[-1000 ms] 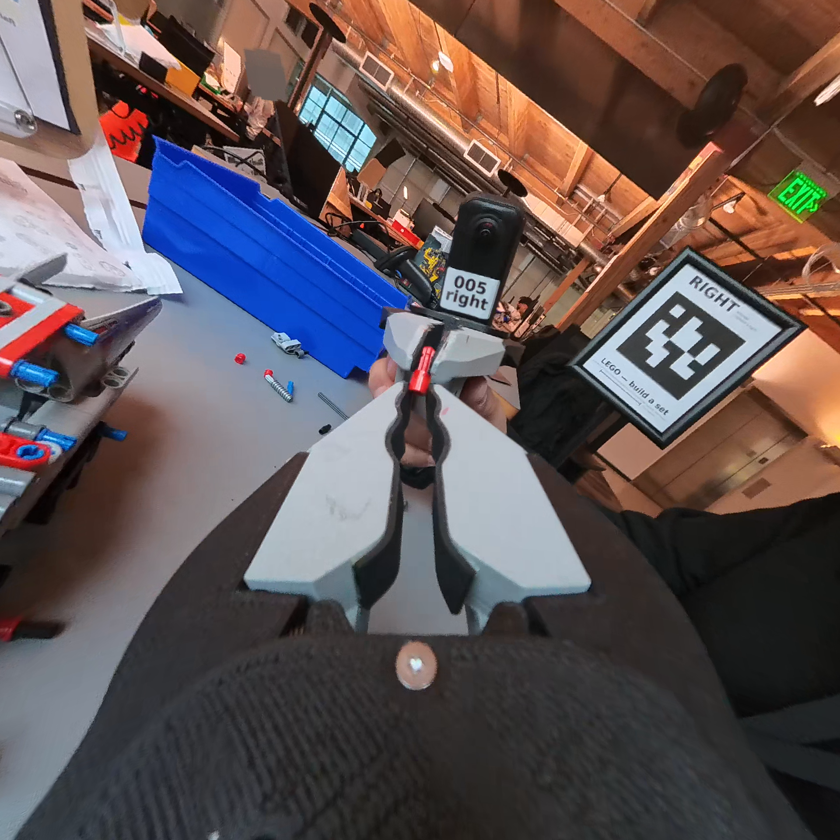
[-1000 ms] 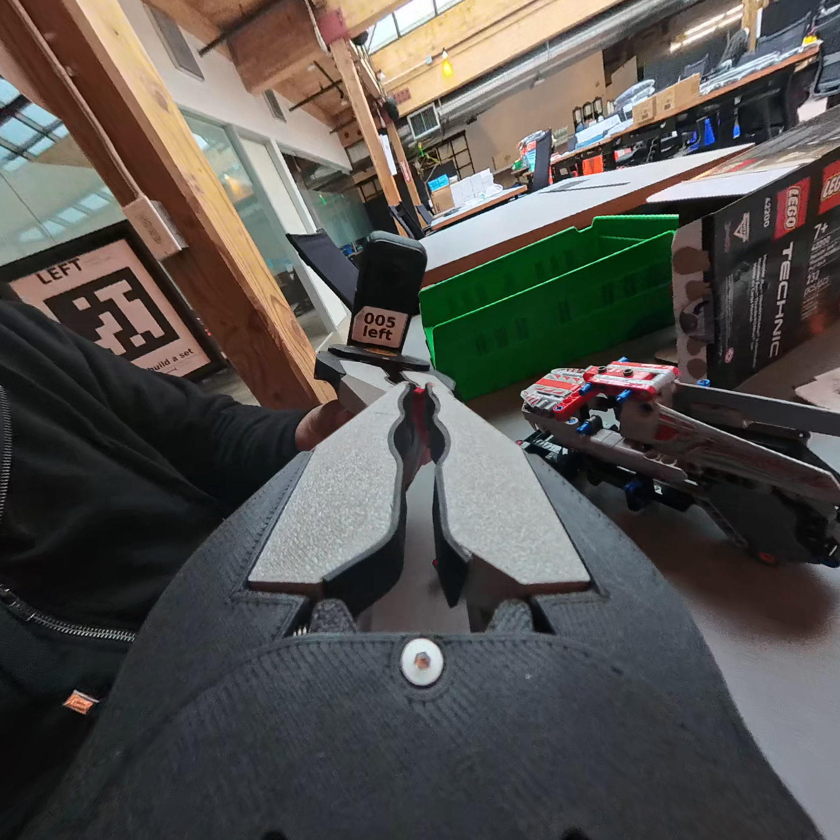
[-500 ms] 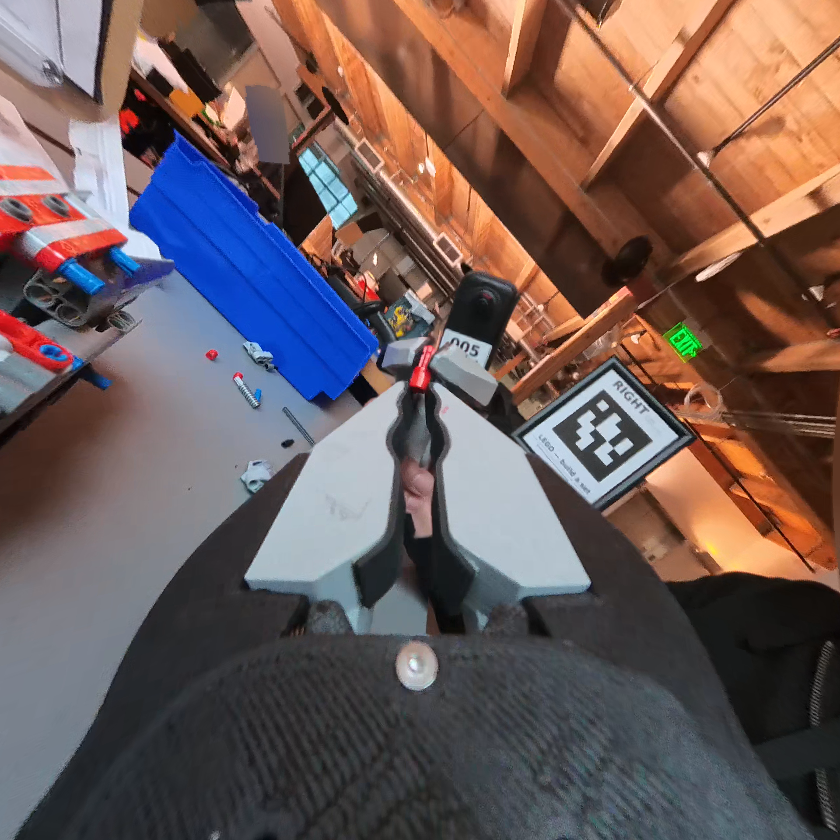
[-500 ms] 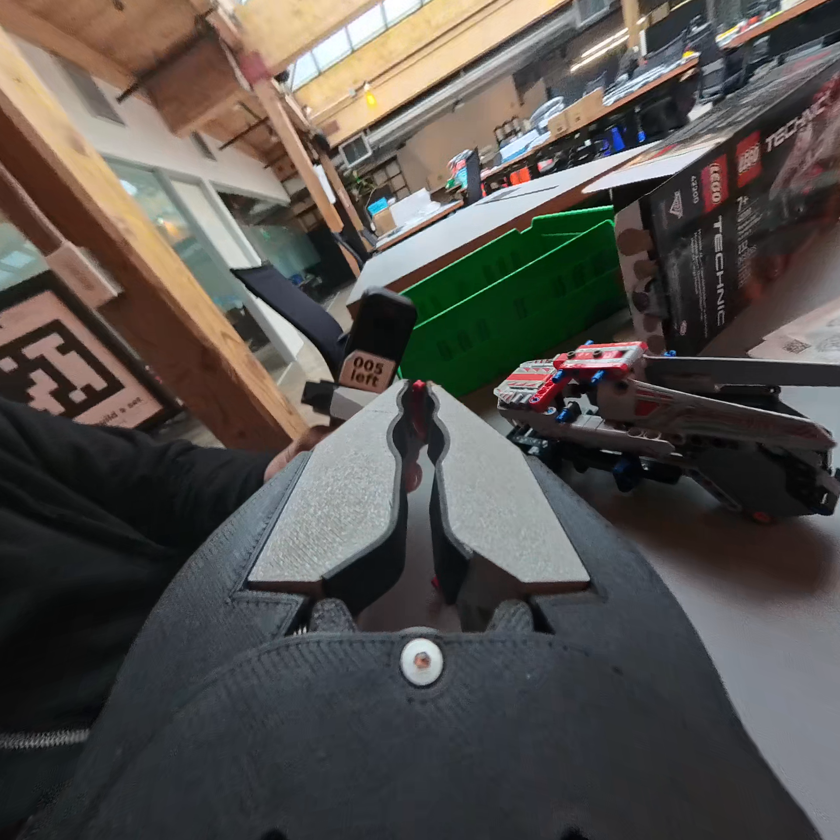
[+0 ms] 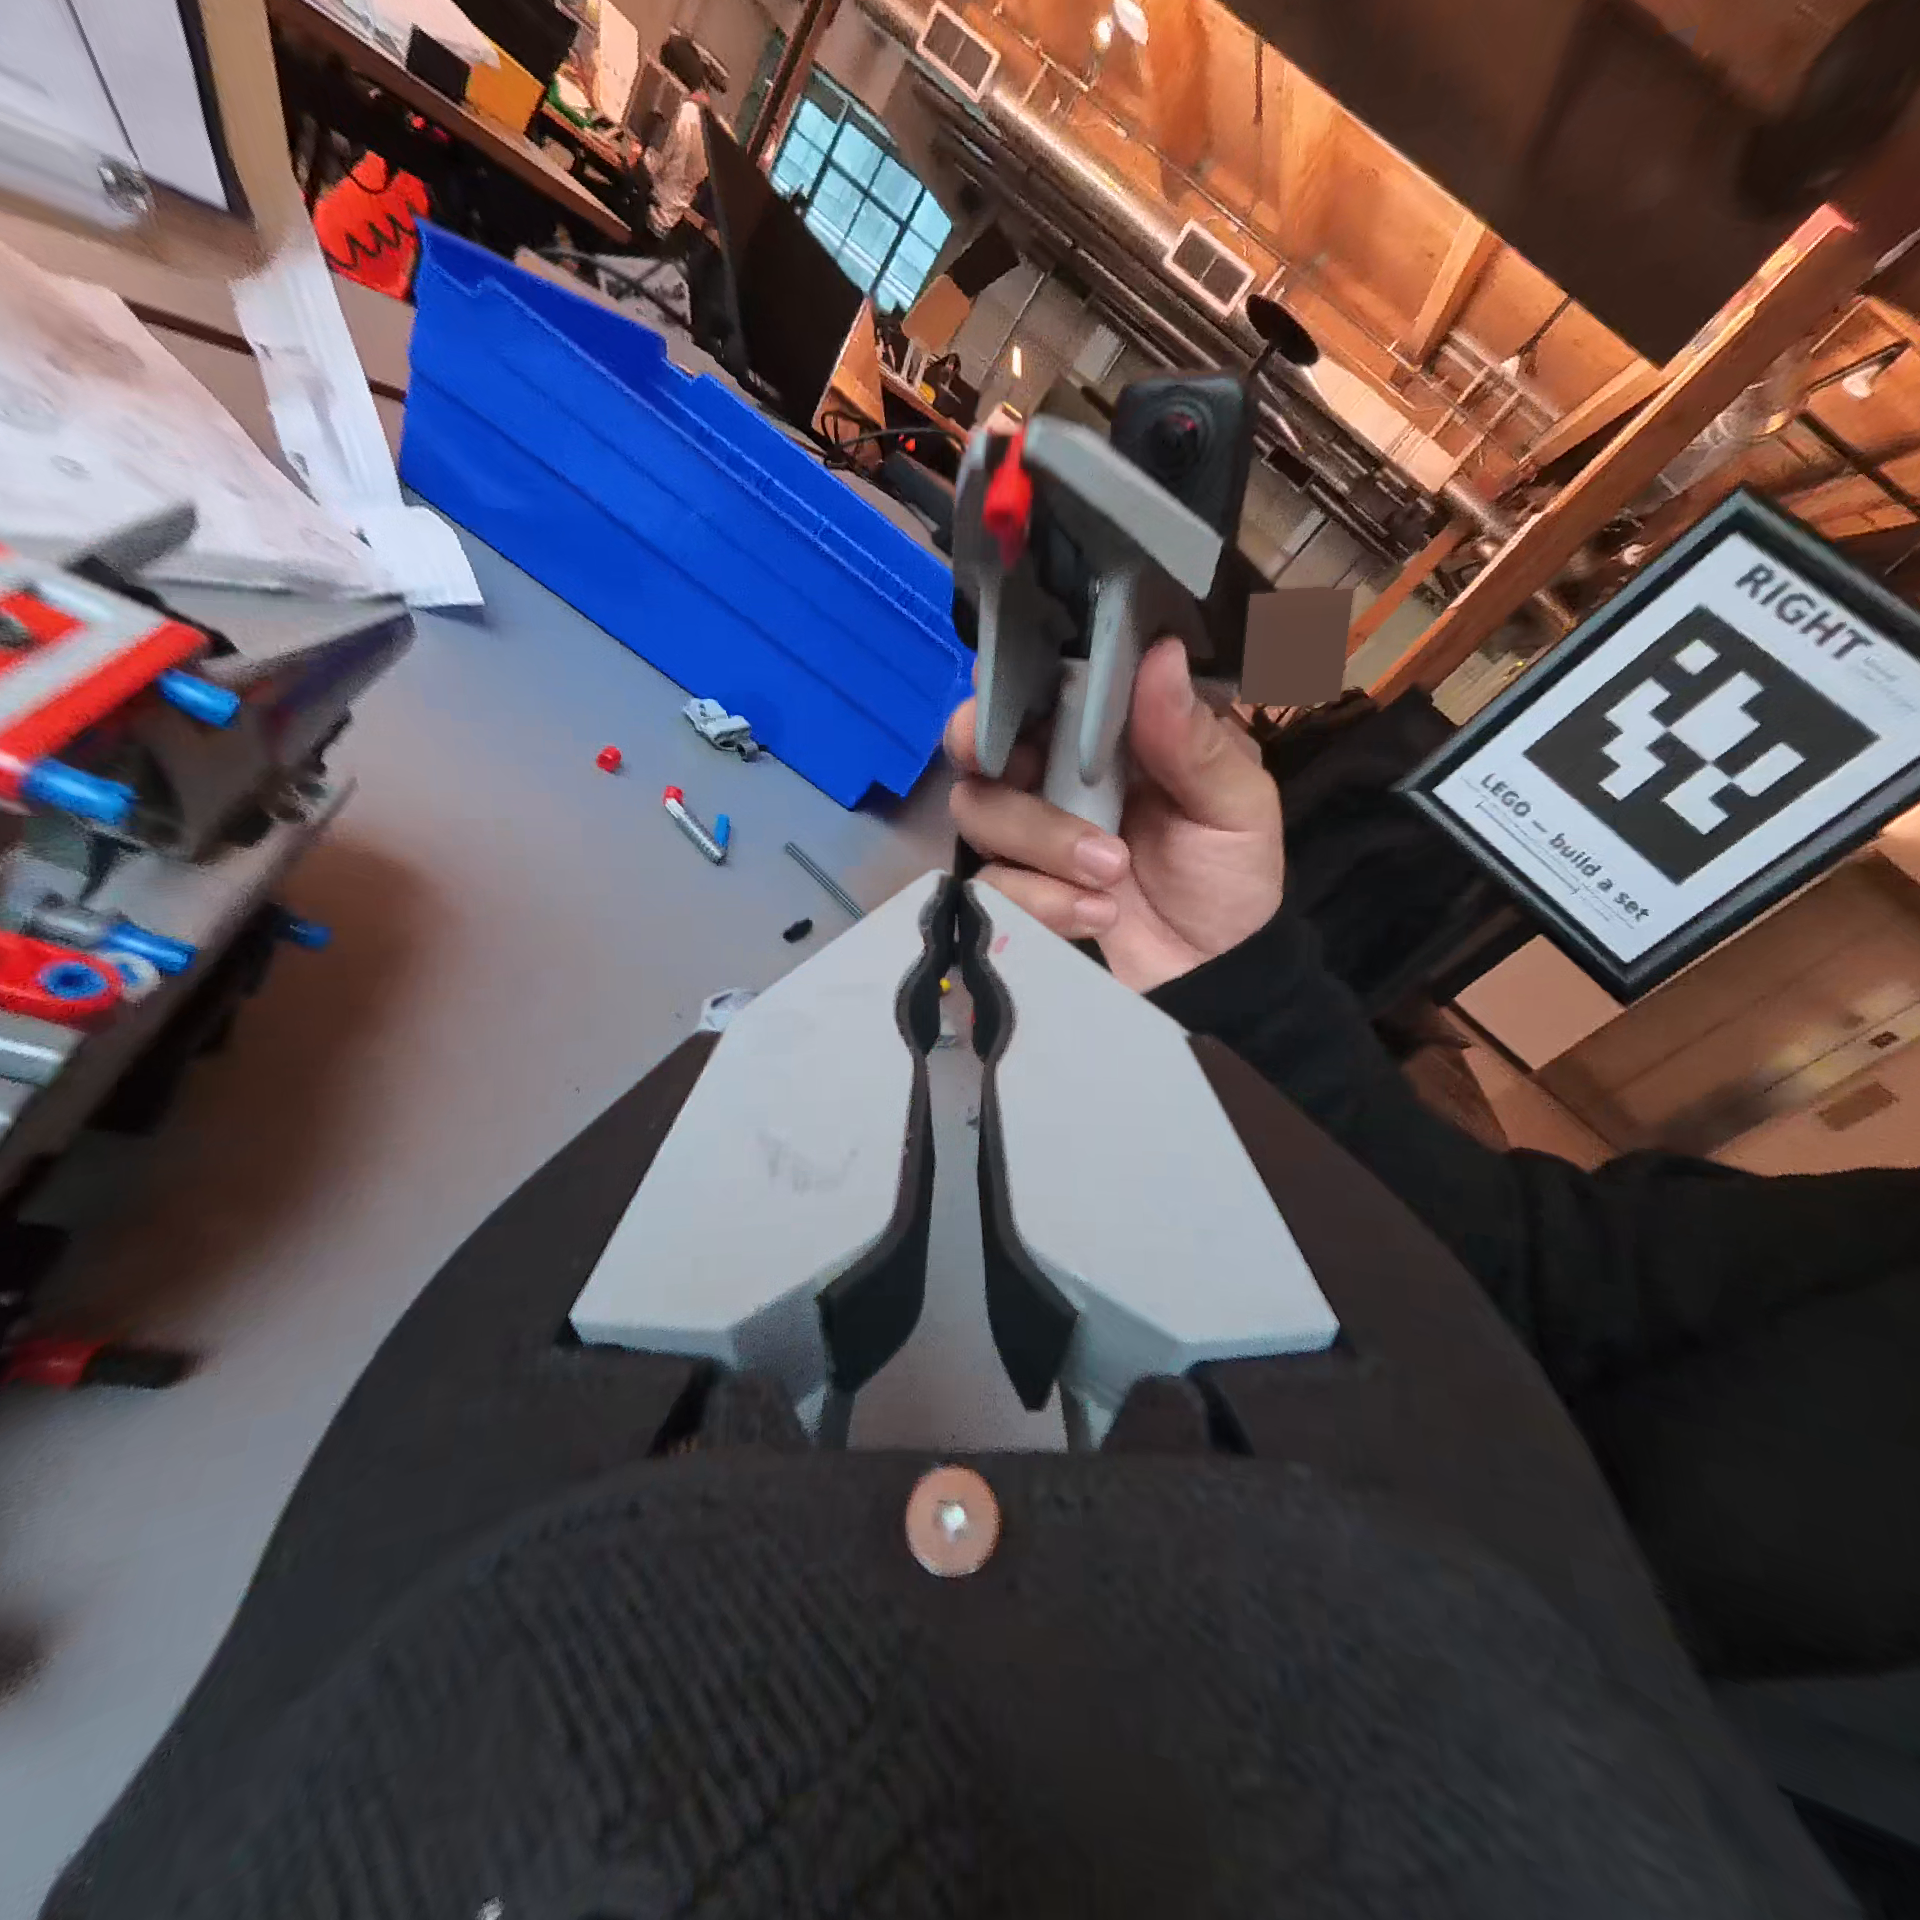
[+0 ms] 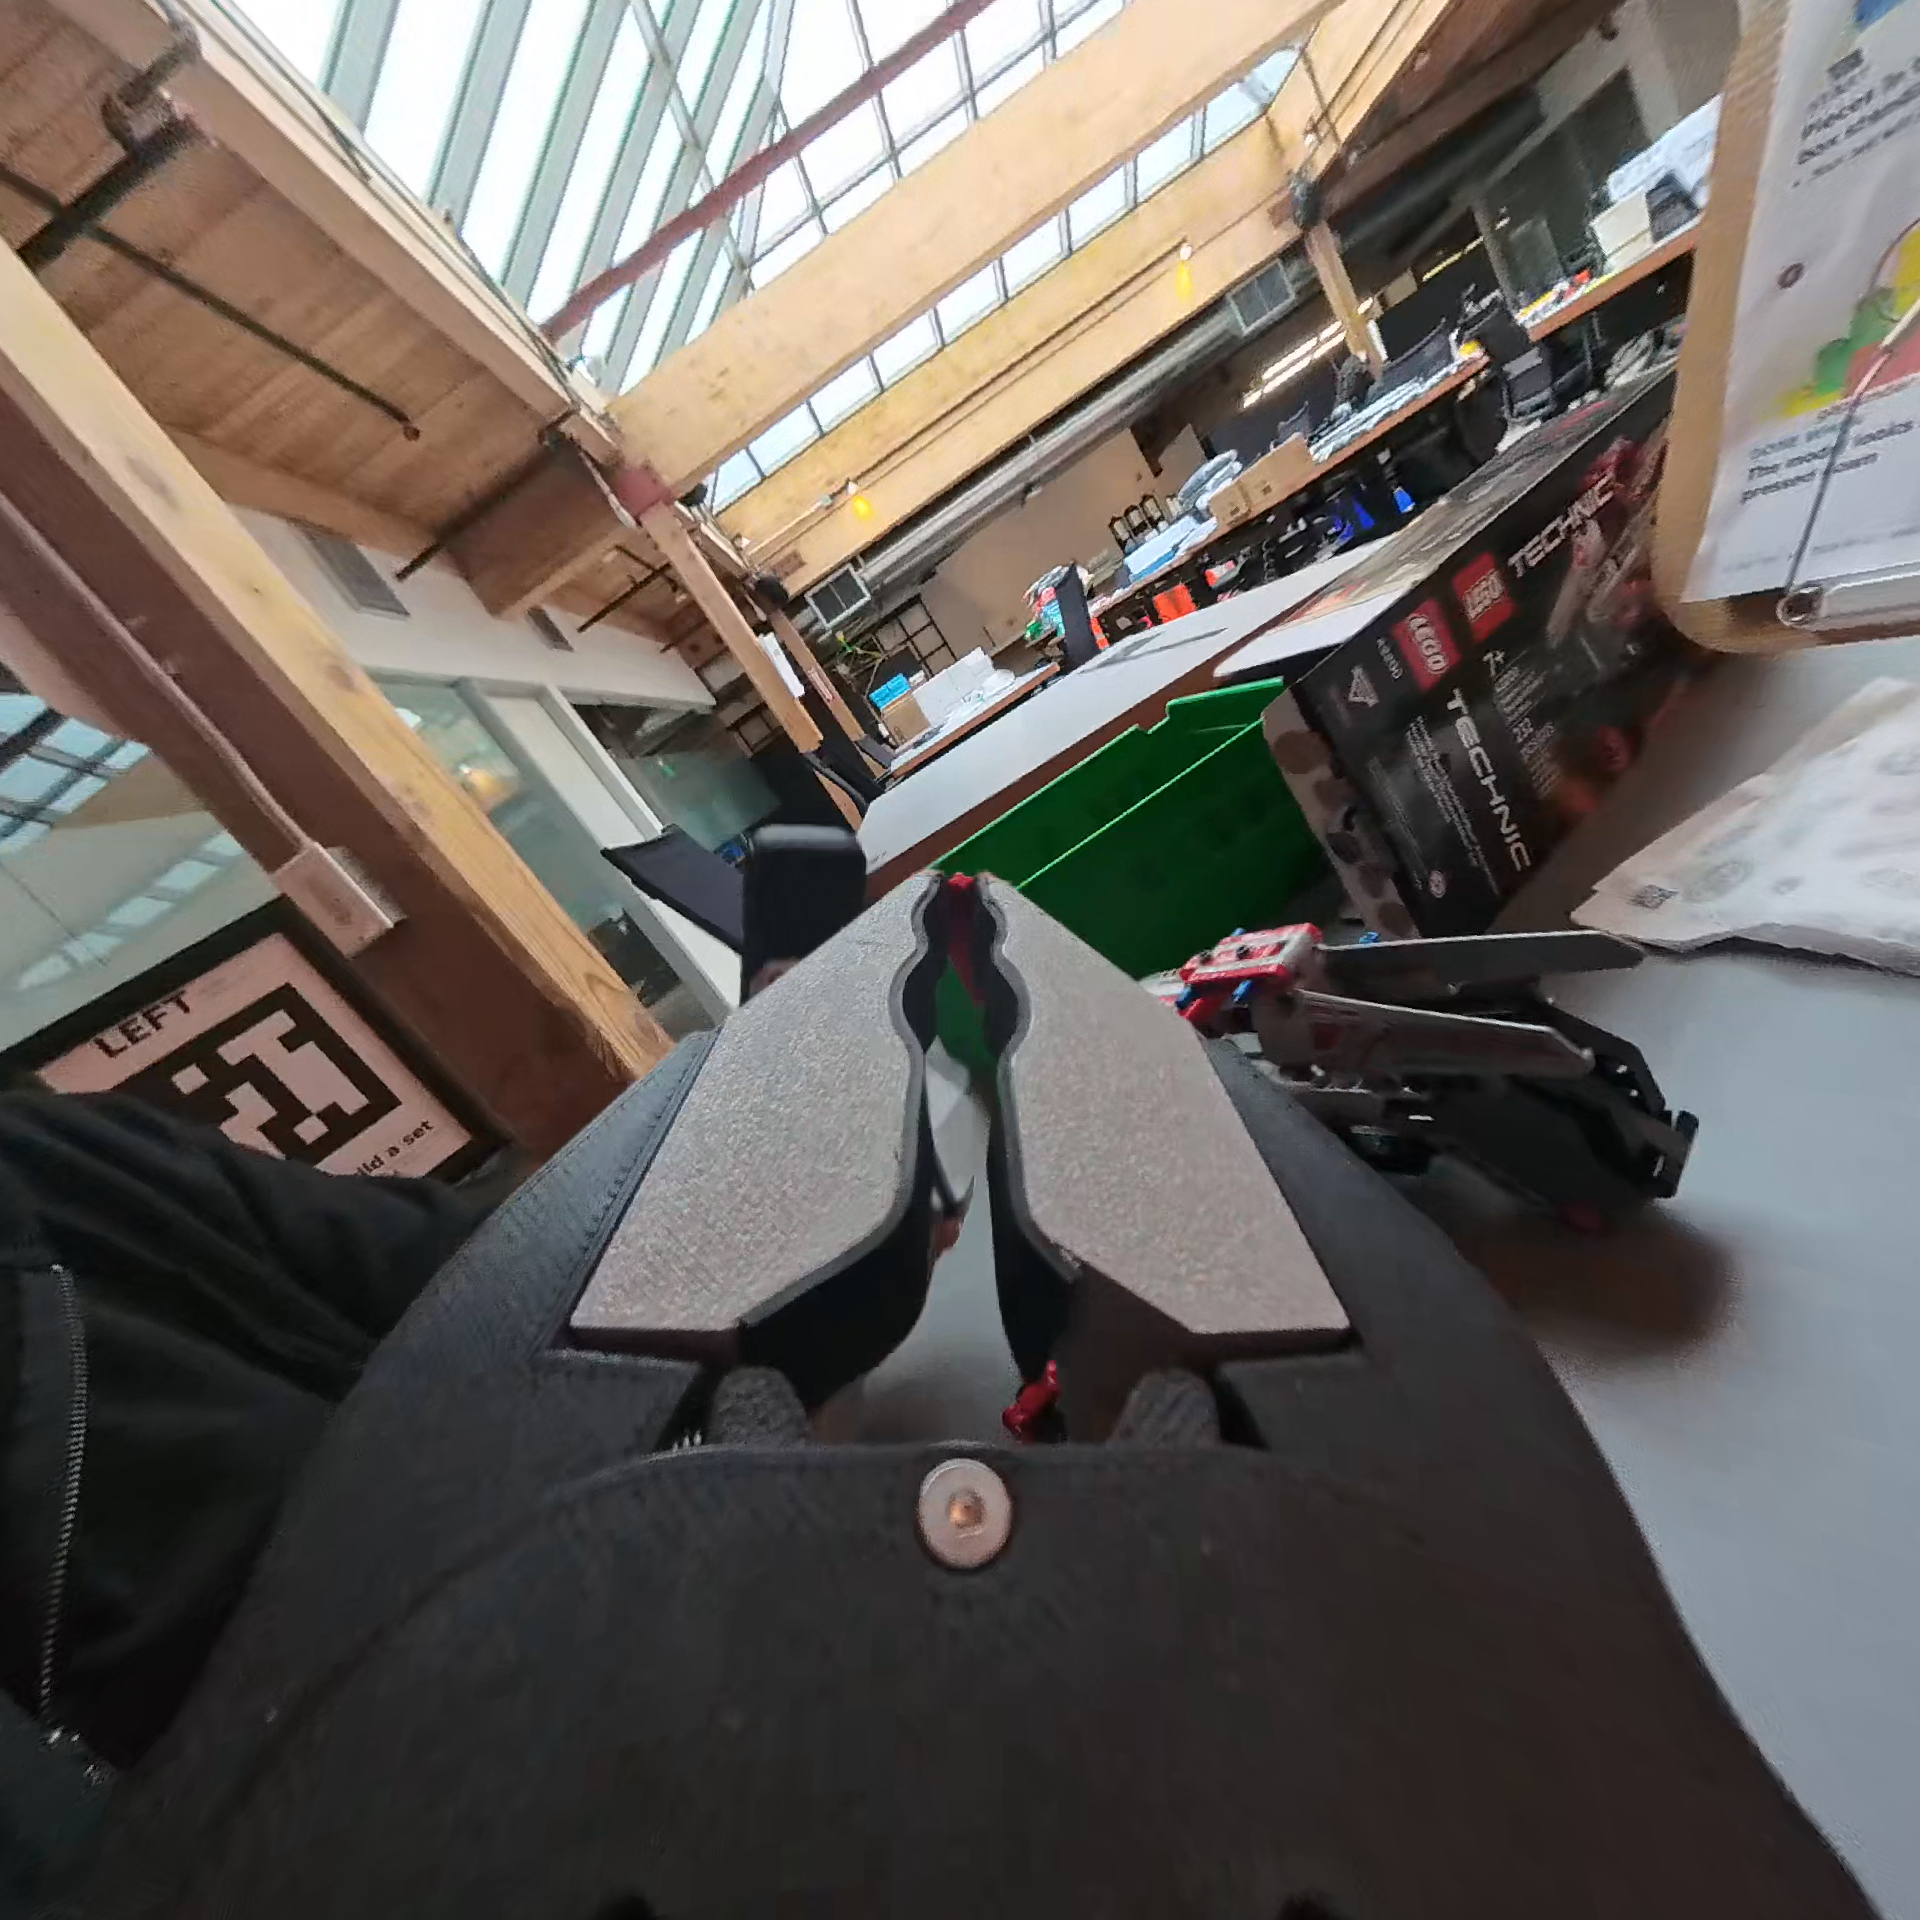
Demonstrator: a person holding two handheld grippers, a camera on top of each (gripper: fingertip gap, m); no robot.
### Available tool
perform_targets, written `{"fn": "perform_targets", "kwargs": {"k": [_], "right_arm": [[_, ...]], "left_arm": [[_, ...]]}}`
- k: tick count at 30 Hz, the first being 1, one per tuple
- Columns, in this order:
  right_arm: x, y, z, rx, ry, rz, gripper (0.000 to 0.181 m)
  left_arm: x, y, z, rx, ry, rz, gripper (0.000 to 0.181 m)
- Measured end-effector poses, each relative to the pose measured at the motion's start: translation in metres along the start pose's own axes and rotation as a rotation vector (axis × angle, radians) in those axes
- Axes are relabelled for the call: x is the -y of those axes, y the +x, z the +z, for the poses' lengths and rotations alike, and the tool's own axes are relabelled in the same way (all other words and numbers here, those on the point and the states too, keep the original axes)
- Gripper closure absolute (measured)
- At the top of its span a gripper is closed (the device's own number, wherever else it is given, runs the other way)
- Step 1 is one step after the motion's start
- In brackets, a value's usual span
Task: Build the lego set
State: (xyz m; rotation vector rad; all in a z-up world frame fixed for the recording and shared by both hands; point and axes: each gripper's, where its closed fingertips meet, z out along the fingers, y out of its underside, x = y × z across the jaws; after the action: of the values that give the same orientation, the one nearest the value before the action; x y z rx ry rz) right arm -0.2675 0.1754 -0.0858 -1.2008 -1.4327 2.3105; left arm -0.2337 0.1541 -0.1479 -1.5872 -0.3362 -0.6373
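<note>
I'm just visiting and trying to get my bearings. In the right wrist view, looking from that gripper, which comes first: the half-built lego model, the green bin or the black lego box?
From the right gripper:
1. The lego model, on the table just to its right, nearest.
2. The green bin, farther back, straight ahead.
3. The black lego box, to the right beside the bin; these two are too close to call.

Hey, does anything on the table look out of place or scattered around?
Yes: a few small loose pieces lie strewn on the grey table beside the blue bin, apart from the half-built model.
</note>
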Motion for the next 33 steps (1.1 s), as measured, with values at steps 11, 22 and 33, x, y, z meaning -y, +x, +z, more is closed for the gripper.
{"fn": "perform_targets", "kwargs": {"k": [11,22,33], "right_arm": [[-0.040,-0.035,0.039,0.151,-0.001,0.103,0.181],[-0.046,-0.033,0.040,0.144,-0.022,0.109,0.181],[-0.034,-0.035,0.037,0.127,0.084,0.206,0.181]], "left_arm": [[0.037,0.023,-0.022,-0.142,0.139,-0.014,0.167],[0.035,0.021,-0.026,-0.145,0.168,-0.016,0.178],[0.040,0.027,-0.028,-0.183,0.268,-0.084,0.180]]}}
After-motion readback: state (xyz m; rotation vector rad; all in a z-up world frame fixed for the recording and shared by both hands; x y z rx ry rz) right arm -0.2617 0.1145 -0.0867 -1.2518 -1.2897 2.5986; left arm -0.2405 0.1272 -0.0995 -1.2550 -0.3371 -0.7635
